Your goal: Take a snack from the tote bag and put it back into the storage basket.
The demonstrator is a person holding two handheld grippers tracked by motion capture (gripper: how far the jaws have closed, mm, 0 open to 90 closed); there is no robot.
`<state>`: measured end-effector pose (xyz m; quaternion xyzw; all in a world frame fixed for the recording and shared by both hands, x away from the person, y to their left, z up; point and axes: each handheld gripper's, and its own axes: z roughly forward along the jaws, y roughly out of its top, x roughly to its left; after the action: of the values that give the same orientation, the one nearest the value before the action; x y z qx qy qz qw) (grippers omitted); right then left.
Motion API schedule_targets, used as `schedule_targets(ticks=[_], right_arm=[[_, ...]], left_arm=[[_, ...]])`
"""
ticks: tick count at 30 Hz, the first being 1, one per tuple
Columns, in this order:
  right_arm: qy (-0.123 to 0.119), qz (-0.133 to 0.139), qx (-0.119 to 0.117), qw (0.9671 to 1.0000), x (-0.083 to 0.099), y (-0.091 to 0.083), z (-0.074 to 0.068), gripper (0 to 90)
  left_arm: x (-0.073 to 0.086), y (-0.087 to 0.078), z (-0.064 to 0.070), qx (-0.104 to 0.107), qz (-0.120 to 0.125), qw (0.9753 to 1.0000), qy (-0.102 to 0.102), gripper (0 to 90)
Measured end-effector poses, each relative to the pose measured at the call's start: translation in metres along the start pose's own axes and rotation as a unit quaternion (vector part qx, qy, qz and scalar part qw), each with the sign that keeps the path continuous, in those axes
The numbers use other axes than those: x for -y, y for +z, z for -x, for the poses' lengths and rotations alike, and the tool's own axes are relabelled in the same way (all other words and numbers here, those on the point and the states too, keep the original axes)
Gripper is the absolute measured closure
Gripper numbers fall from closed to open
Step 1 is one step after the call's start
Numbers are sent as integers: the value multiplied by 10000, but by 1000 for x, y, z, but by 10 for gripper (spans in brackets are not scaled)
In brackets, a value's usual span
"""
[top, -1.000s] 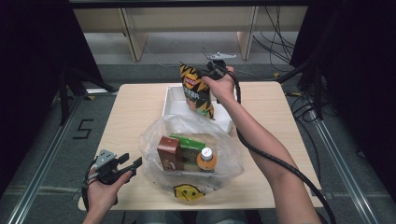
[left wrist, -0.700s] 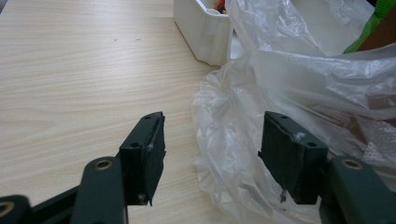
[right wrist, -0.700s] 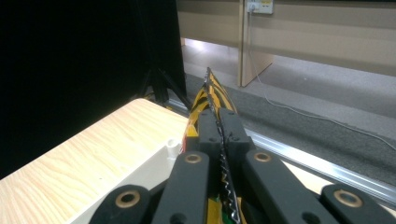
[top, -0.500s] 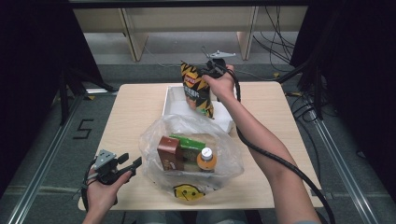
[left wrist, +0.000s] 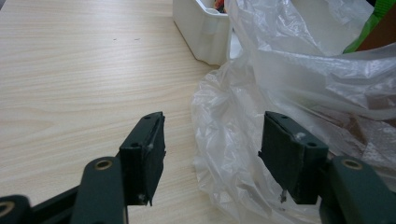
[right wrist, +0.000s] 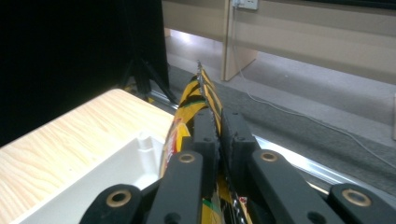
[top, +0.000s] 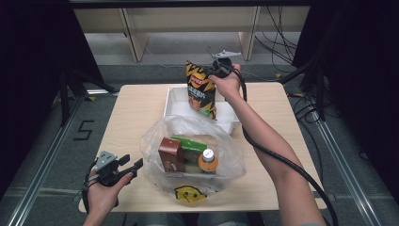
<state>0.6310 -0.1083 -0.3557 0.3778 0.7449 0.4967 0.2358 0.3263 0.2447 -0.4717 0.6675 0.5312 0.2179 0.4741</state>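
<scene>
A yellow, black and red snack bag (top: 201,90) hangs above the white tray (top: 175,104), pinched by its top edge in my right gripper (top: 212,71), which is shut on it. The right gripper view shows the bag's crimped seam (right wrist: 205,95) clamped between the two jaws. A clear plastic bag (top: 192,155) lies at the table's middle front and holds a brown carton (top: 170,154), a green packet (top: 192,143) and an orange-capped bottle (top: 207,160). My left gripper (top: 131,165) stands open at the front left, its jaws just beside the plastic bag's edge (left wrist: 219,140).
The wooden table (top: 136,108) has bare room on its left side. A yellow item (top: 188,194) lies under the plastic bag's front edge. Metal rails and cables run along the floor around the table.
The right gripper has raised the snack bag slightly above the tray. The left gripper has stayed put.
</scene>
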Motion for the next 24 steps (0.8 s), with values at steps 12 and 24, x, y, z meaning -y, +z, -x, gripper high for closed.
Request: schedule_targets(ticks=[12, 24], right_arm=[[-17, -30, 126, 9999, 3, 0, 7, 781], [456, -188, 98, 9987, 7, -5, 3, 441]], left_arm=[[0, 0, 0, 22, 0, 10000, -11, 393], [0, 1, 1, 20, -1, 10000, 14, 393]])
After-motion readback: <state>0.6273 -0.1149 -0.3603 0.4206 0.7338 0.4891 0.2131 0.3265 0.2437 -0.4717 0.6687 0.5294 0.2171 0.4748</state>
